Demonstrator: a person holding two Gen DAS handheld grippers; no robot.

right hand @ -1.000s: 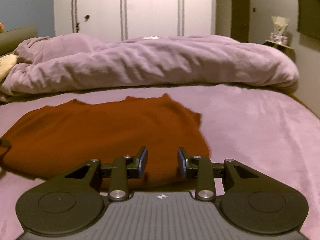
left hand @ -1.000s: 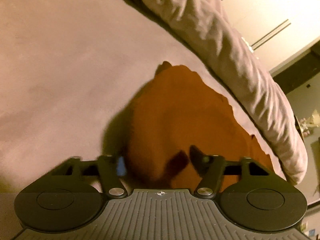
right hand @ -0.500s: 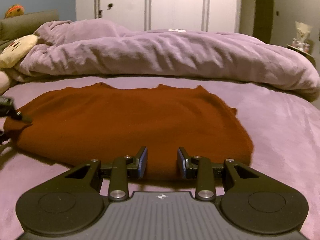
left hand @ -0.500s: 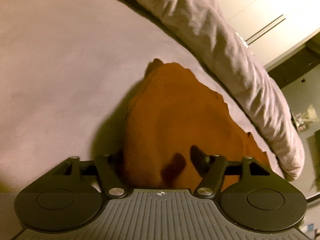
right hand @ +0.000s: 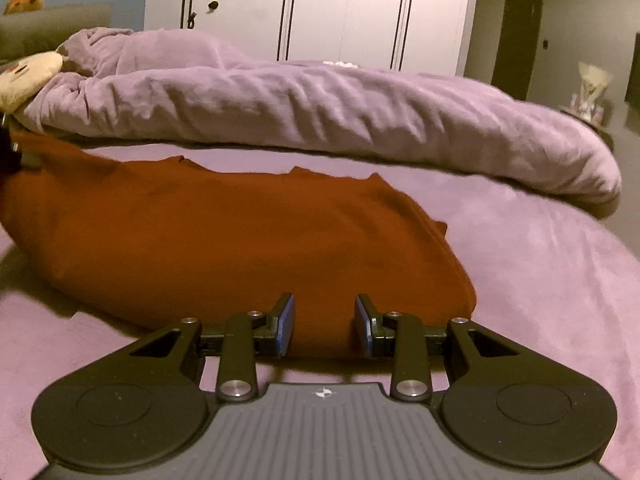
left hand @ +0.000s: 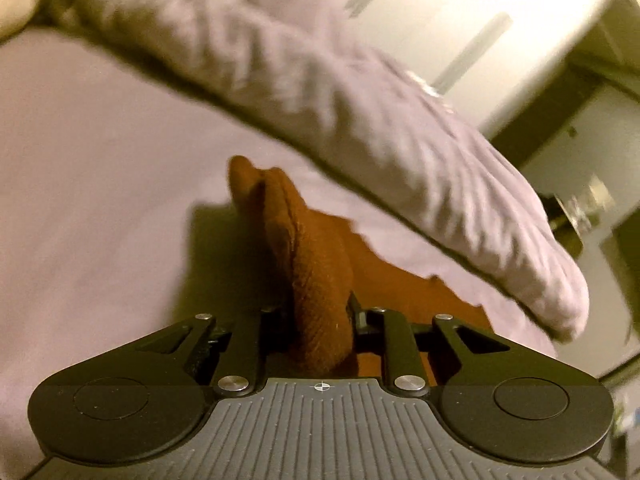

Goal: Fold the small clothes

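Here, a rust-brown garment (right hand: 224, 240) lies spread on the purple bed (right hand: 540, 280), in front of a rumpled duvet (right hand: 320, 112). My left gripper (left hand: 318, 316) is closing on a bunched fold at one end. My right gripper (right hand: 324, 326) straddles the near hem, jaws parted, not pinching. If the left pulls alone, the cloth may drag and skew.
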